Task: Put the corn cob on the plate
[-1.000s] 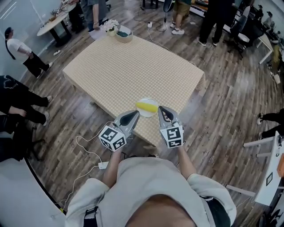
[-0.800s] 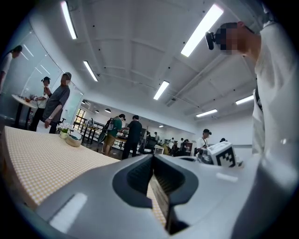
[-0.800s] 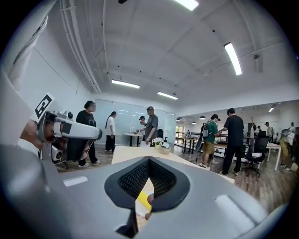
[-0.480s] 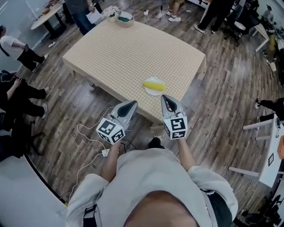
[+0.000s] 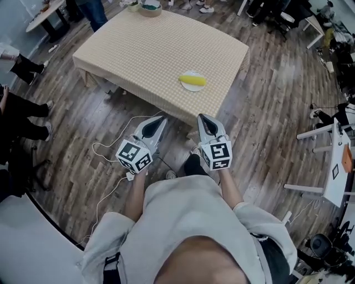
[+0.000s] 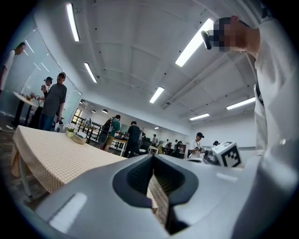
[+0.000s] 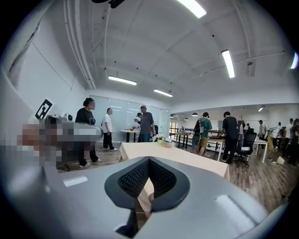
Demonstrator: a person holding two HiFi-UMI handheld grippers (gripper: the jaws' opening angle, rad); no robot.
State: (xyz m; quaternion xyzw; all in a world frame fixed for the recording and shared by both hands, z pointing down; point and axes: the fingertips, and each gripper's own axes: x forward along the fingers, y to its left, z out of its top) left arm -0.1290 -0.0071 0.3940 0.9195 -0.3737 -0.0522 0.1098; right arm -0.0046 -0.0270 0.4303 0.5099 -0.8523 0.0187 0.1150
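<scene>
The yellow corn cob (image 5: 193,80) lies on a small white plate (image 5: 185,87) near the front right corner of the checkered table (image 5: 150,50). Both grippers hang over the wooden floor, short of the table's near edge and apart from the plate. My left gripper (image 5: 159,118) is shut and empty, its jaws meeting in a thin line in the left gripper view (image 6: 152,161). My right gripper (image 5: 202,117) is also shut with nothing in it (image 7: 148,163). The right gripper view shows the table (image 7: 163,154) ahead; the plate is hidden there behind the jaws.
A bowl (image 5: 150,8) stands at the table's far end. A white cable (image 5: 111,145) trails over the floor to my left. Seated people's legs (image 5: 22,116) are at the left, and a white desk (image 5: 338,166) at the right. Several people stand beyond the table.
The person has backed away from the table. Both grippers have drawn back from the plate and now hang over the floor. The corn cob stays on the plate.
</scene>
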